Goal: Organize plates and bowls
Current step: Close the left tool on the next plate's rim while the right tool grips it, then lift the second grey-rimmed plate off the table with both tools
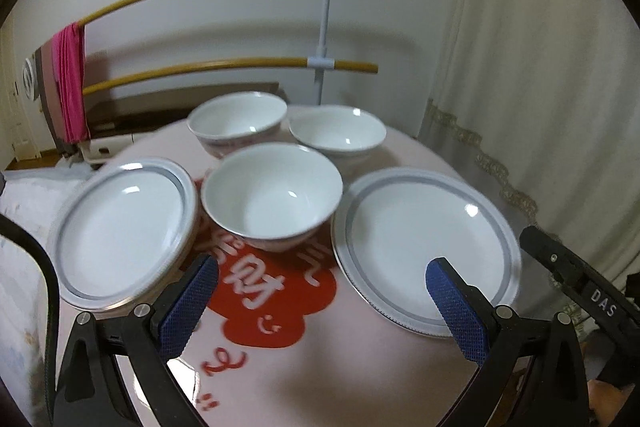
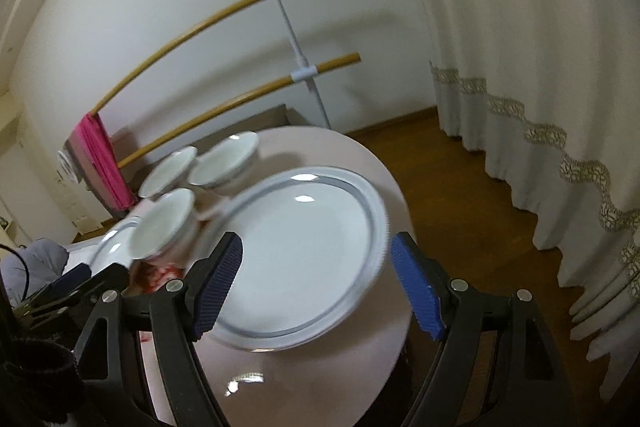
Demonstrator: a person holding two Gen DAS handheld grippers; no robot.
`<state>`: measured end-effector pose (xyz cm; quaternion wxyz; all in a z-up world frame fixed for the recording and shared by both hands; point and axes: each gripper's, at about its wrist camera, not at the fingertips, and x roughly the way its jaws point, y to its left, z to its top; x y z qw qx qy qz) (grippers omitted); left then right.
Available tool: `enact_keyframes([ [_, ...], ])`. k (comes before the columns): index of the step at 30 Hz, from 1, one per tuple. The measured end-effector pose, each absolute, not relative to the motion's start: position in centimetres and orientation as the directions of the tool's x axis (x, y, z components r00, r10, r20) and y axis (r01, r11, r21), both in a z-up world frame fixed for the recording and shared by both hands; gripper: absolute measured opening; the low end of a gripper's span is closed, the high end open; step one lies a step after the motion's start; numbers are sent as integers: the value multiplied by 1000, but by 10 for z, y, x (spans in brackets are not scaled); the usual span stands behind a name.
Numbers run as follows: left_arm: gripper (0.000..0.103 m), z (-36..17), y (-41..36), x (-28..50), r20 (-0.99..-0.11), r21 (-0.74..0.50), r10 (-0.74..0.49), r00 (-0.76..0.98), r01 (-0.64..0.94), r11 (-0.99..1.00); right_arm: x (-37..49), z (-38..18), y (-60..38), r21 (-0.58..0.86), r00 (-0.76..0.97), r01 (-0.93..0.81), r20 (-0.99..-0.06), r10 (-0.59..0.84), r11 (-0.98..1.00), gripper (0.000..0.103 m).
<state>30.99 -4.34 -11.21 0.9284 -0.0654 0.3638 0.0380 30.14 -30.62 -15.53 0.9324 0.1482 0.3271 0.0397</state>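
**Two open claws, nothing gripped**

Both claws stand apart and empty. The left gripper point(image 1: 322, 301) hovers over the round table point(image 1: 280, 359), between the left plate point(image 1: 124, 233) and right plate point(image 1: 426, 247); the right gripper point(image 2: 316, 283) frames that right plate point(image 2: 300, 255).

Risk, as I judge it: a fast approach could knock the near bowl point(image 1: 272, 197) into its neighbours.

Count: two plates, three bowls, clustered mid-table.

Front of surface point(image 1: 280, 359): bare cloth, open lane between the two plates.
Left: plate point(image 1: 124, 235) blocks.
Right: plate point(image 1: 428, 247) blocks.
Centre: near bowl point(image 1: 272, 199), two bowls point(image 1: 238, 123) behind, tightly packed.
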Motion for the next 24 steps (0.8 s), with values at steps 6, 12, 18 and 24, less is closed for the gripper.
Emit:
enact_keyframes([
  [6, 101, -138, -57, 339, -734, -114, 1, 679, -125, 986, 327, -185, -328, 336, 746, 54, -639, 185, 940, 70],
  [12, 93, -158, -60, 364, -766, -150, -26, 643, -139, 979, 344, -199, -337, 394, 728, 16, -635, 260, 919, 45],
  [18, 75, -174, -60, 384, -786, -165, -34, 617, -157, 974, 353, -205, -338, 398, 718, -10, -635, 284, 917, 19],
  [24, 55, -178, -62, 393, -781, -152, -17, 624, -164, 975, 357, -210, -338, 416, 710, -22, -633, 307, 909, 16],
])
